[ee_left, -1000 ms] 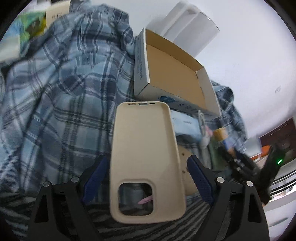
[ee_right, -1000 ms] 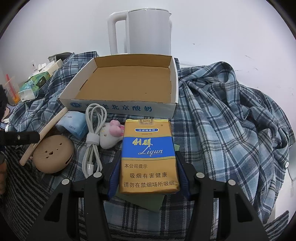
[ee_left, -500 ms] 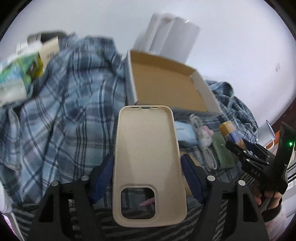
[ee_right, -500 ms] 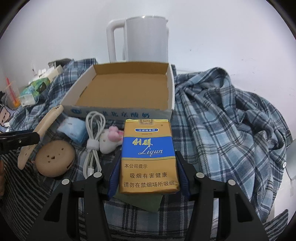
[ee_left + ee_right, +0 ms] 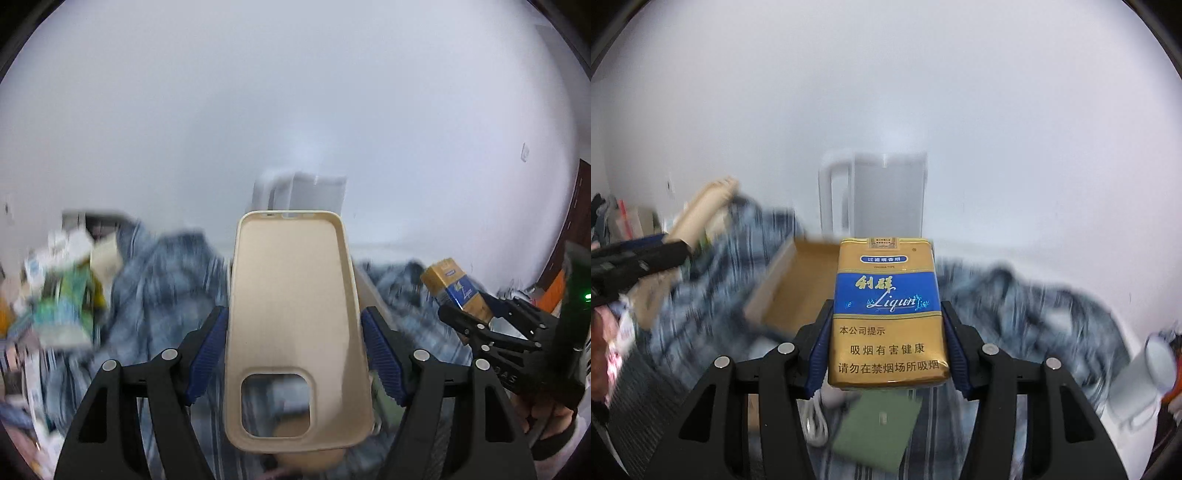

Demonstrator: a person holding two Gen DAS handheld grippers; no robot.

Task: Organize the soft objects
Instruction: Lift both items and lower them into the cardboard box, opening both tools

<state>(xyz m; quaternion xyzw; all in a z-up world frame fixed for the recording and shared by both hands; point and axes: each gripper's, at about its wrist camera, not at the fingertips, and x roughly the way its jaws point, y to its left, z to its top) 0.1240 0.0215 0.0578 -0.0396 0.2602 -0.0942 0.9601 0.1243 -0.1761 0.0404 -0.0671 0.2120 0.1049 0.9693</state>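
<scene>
A beige phone case (image 5: 291, 277) stands upright between the blue pads of my left gripper (image 5: 294, 317), which is shut on its long sides and holds it above the table. A gold and blue cigarette pack (image 5: 886, 350) sits in my right gripper (image 5: 887, 308), shut on its sides, also lifted. In the left wrist view the right gripper (image 5: 476, 314) with the pack (image 5: 456, 288) is at the right. In the right wrist view the left gripper (image 5: 646, 254) with the case (image 5: 701, 206) is at the far left. Both views are blurred.
An open cardboard box (image 5: 798, 284) lies on a crumpled blue plaid shirt (image 5: 1034, 314), with a white kettle (image 5: 882, 192) behind it by the wall. A green card (image 5: 879, 432) and a white cable (image 5: 816, 428) lie below the pack. Several packets (image 5: 62, 302) crowd the left.
Both grippers have risen with the phone case and the cigarette pack still in them. The table has dropped low in both views and the wall fills the top. The left gripper has rolled level.
</scene>
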